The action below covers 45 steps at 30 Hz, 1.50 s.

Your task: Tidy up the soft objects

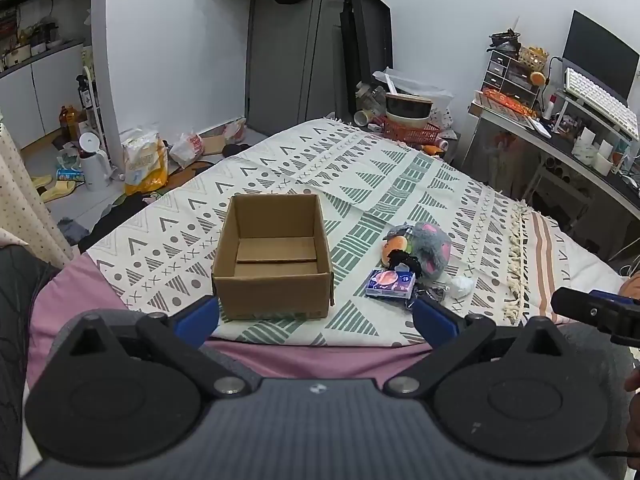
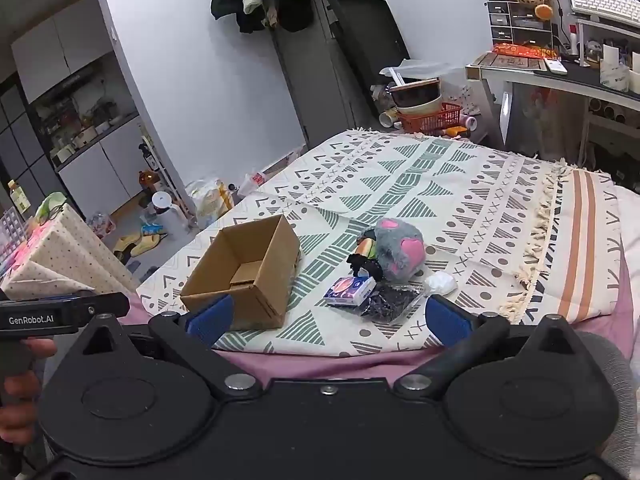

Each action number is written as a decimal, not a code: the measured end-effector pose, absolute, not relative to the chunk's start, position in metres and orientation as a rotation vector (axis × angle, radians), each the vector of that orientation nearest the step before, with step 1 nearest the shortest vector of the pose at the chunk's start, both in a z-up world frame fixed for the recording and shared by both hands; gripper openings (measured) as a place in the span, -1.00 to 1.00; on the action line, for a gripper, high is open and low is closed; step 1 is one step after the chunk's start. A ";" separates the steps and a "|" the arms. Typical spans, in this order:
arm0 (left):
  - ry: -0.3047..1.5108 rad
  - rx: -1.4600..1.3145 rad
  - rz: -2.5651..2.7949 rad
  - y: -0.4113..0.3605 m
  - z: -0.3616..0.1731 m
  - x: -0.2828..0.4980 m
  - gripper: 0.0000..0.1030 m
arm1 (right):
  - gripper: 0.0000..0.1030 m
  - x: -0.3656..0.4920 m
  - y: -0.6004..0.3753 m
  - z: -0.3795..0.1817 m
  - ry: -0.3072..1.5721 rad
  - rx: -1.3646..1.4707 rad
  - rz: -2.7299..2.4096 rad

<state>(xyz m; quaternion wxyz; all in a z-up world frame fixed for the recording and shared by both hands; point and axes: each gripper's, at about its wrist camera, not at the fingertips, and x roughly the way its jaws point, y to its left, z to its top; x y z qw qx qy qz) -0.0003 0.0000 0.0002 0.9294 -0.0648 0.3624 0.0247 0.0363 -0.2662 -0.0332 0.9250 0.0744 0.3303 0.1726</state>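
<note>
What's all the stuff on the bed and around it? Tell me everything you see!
cardboard box: one, brown, open and empty, on the patterned blanket, left of the pile
plush toy: one, grey with pink patches, back of the pile
orange and green soft thing: one, against the plush toy's left side
black soft thing: one, in front of the plush toy
tissue pack: one, blue and purple, front of the pile
dark clear bag: one, right of the tissue pack
white wad: one, right edge of the pile
red basket: one, beyond the bed, bowls stacked in it
keyboard: one, white, on the desk
left gripper: blue fingers, open
right gripper: blue fingers, open
</note>
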 end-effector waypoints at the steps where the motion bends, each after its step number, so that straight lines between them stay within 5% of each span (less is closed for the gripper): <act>1: 0.742 -0.133 0.050 0.000 0.000 0.000 0.98 | 1.00 0.036 -0.265 -0.034 0.679 0.152 0.354; 45: 0.719 -0.123 0.022 -0.014 0.021 0.001 0.98 | 1.00 0.032 -0.279 -0.019 0.653 0.124 0.318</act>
